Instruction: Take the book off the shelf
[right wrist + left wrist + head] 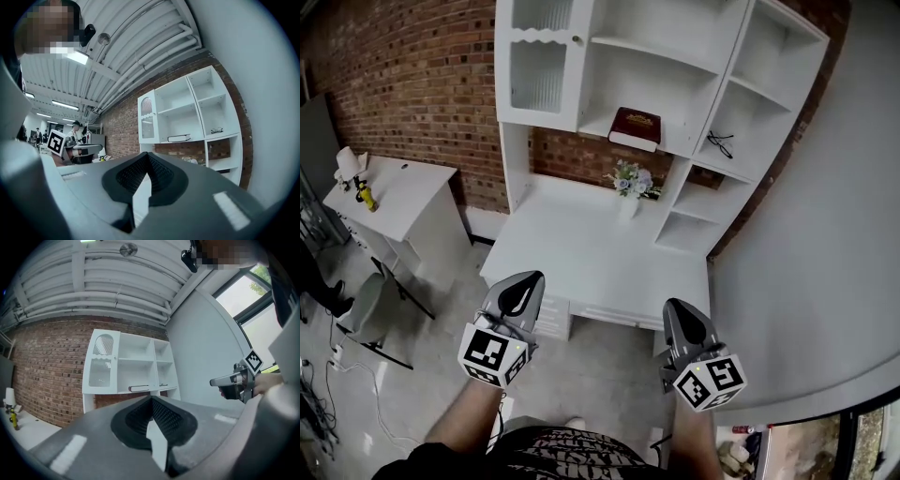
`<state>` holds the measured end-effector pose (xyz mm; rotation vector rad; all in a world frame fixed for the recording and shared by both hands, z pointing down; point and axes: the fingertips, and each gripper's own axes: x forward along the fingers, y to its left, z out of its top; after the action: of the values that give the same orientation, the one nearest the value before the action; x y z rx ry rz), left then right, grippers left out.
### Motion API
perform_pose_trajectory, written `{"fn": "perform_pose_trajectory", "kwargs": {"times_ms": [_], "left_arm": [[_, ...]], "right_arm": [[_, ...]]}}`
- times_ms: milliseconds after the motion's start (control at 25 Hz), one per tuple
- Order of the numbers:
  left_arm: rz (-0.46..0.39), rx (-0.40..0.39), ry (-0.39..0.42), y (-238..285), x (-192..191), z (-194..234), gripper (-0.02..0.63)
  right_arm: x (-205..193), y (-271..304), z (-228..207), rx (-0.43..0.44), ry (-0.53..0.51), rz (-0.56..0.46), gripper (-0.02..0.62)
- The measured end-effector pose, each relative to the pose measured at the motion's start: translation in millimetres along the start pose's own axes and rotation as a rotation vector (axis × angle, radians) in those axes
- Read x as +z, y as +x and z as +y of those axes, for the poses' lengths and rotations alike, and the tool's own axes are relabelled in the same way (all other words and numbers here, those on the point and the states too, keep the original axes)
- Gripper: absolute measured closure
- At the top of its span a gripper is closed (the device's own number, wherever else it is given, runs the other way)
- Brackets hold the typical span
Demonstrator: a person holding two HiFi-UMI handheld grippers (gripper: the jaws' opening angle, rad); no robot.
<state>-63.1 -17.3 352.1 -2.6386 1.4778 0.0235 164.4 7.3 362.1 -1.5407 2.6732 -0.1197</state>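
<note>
Book (635, 127) flat on the shelf's (675, 94) middle board
Left gripper (523, 286) and right gripper (682, 314) hover off the desk's (581, 253) front edge, jaws pressed together, empty.

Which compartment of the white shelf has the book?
The wide middle one, where the dark red book lies flat. The one to its right holds only glasses; the left one is behind a door.

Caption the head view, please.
Left gripper and right gripper, both shut, short of a white shelf unit holding a dark red hardcover book.
</note>
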Motion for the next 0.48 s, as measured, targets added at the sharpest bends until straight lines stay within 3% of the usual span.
{"fn": "perform_pose_trajectory", "kwargs": {"times_ms": [360, 480], "left_arm": [[0.049, 0.073, 0.015, -2, -7, 6, 0.606], [0.041, 0.058, 0.034, 5, 1, 2, 0.604]], "right_arm": [[-5, 12, -15, 0.049, 0.029, 0.021, 0.569], [5, 8, -17, 0.049, 0.035, -0.007, 0.569]]}}
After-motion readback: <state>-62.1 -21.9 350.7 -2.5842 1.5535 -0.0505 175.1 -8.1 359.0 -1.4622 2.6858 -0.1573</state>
